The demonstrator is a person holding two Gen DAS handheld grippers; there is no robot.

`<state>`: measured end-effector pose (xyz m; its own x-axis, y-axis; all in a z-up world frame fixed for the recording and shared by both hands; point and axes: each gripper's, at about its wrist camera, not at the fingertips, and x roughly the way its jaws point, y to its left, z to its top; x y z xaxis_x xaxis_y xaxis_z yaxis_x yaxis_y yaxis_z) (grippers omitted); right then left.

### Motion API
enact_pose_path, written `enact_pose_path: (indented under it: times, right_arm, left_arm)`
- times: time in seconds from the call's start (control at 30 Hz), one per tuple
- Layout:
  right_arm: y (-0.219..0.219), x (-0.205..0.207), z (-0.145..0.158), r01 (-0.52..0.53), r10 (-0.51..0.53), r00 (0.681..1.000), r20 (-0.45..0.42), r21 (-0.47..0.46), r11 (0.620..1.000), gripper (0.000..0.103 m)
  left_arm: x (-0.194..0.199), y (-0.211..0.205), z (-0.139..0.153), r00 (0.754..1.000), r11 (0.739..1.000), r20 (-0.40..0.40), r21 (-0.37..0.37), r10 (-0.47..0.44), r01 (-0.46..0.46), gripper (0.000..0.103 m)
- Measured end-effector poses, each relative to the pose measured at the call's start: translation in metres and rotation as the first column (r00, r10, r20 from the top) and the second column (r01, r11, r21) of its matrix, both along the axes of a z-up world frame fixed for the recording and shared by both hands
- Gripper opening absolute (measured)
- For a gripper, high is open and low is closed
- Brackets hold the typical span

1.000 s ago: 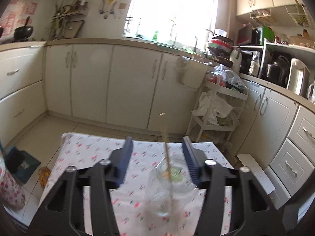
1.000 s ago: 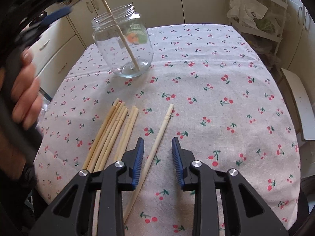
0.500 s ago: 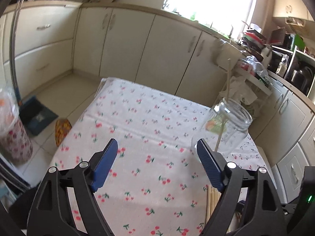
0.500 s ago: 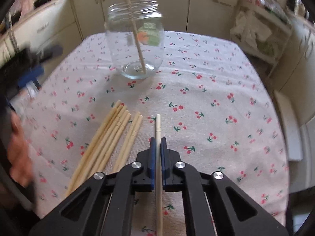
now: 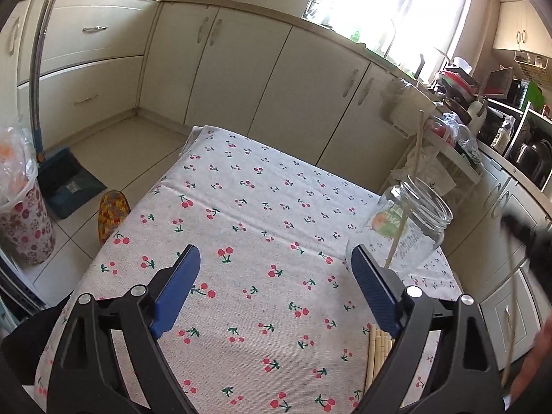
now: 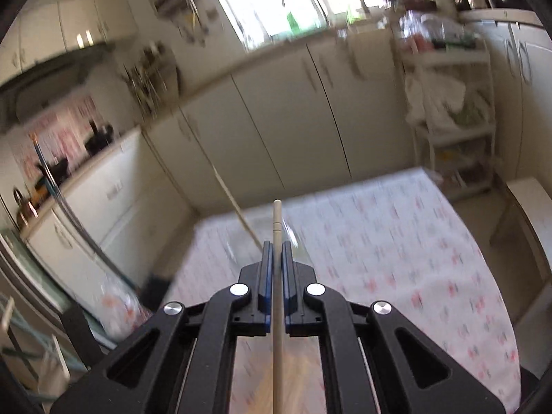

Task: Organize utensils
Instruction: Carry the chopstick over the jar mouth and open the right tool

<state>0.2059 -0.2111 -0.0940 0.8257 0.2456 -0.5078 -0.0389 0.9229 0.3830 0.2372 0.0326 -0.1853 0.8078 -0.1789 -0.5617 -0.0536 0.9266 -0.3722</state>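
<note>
My right gripper (image 6: pixel 275 253) is clenched on a single chopstick (image 6: pixel 277 227), which runs straight along the gap between the pads with its ringed tip poking out ahead. My left gripper (image 5: pixel 276 286) stands released, its jaws having just been opening wide with nothing but tablecloth (image 5: pixel 241 207) between them.

The glass jar (image 5: pixel 412 227) stands near the table's far right corner in the left wrist view, just beyond my left gripper's right-hand finger, with one chopstick already leaning inside. The remaining bundle of chopsticks (image 5: pixel 377 348) lies toward the near right edge, partly hidden behind that same finger.

In the right wrist view everything is smeared, so I only make out the jar faintly just past the pads. I judge the step is carrying this stick to the jar. To do it well, I'd tip the stick closer to upright, line its lower end over the mouth clear of the leaning one, and let go only once the end is well inside. I'd hold my left gripper beside the jar, ready to steady it if it gets knocked.
</note>
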Motion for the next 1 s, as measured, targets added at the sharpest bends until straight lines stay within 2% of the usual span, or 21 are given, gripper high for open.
enact_pose_path:
  times: [0.13, 0.43, 0.57, 0.7, 1.0]
  right_arm:
    - [0.006, 0.035, 0.023, 0.026, -0.030, 0.994, 0.107, 0.039, 0.999, 0.006]
    - [0.004, 0.096, 0.045, 0.129, -0.153, 0.960, 0.234, 0.115, 0.985, 0.006]
    - [0.006, 0.118, 0.036, 0.176, -0.194, 0.953, 0.231, 0.099, 0.979, 0.006]
    - [0.013, 0.137, 0.021, 0.177, -0.182, 0.963, 0.198, 0.042, 0.983, 0.006]
    - [0.023, 0.119, 0.001, 0.115, -0.106, 0.978, 0.178, -0.039, 0.993, 0.006]
  left_arm:
    - [-0.002, 0.002, -0.001, 1.000, 1.000, 0.000, -0.006, 0.004, -0.004, 0.086]
    - [-0.002, 0.004, -0.003, 1.000, 1.000, 0.003, -0.027, 0.001, -0.001, 0.086]
    - [-0.002, 0.005, -0.004, 1.000, 0.999, 0.006, -0.033, 0.000, 0.000, 0.086]
    - [-0.001, 0.006, -0.004, 1.000, 0.999, 0.007, -0.040, -0.002, 0.002, 0.086]
    - [0.000, 0.007, -0.005, 1.000, 0.999, 0.008, -0.045, -0.001, 0.001, 0.086]
